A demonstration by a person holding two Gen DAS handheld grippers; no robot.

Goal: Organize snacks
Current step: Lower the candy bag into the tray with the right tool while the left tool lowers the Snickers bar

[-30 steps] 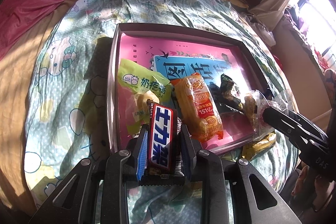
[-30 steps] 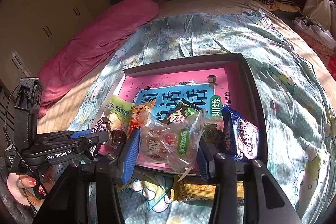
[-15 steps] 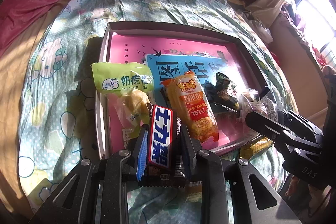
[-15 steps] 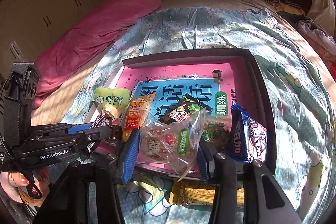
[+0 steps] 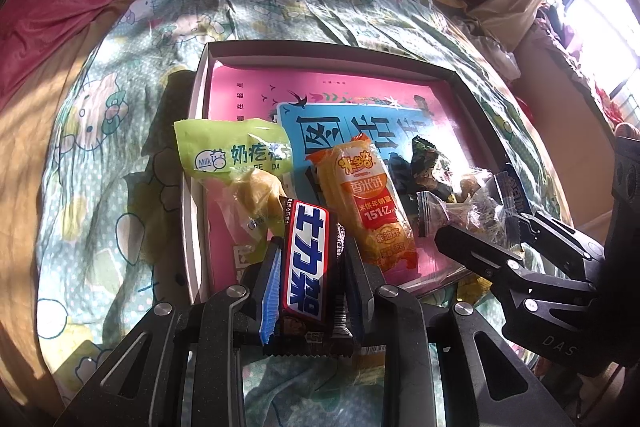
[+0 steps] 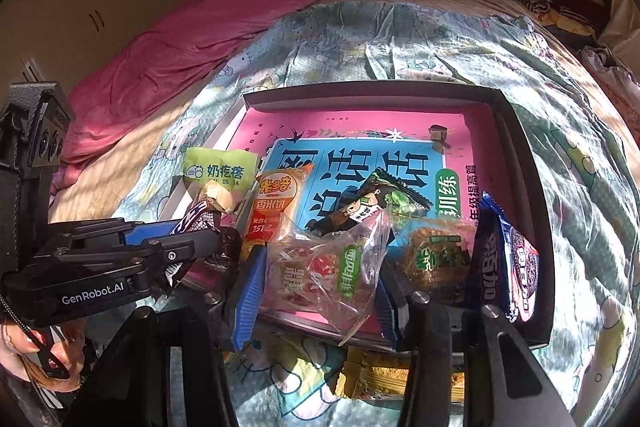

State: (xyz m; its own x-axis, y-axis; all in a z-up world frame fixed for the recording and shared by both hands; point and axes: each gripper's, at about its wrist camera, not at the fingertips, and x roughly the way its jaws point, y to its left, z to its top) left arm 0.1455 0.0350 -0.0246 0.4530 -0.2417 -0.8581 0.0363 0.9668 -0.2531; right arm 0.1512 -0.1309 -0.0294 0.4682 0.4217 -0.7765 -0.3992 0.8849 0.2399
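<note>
The box (image 5: 476, 99) on the bed is the spot to watch. At its left edge lies a green milk snack bag (image 5: 232, 151). Next, over the near rim, the left gripper (image 5: 310, 267) is squeezed tight on a chocolate bar (image 5: 306, 259). An orange rice cracker pack (image 5: 364, 199) lies inside. Farther right, the right gripper (image 6: 320, 287) pinches a clear snack bag (image 6: 324, 267) over the near rim. Both snacks look ready to be put down. Next, I think, each should go lower into the box, then the jaws let go.
</note>
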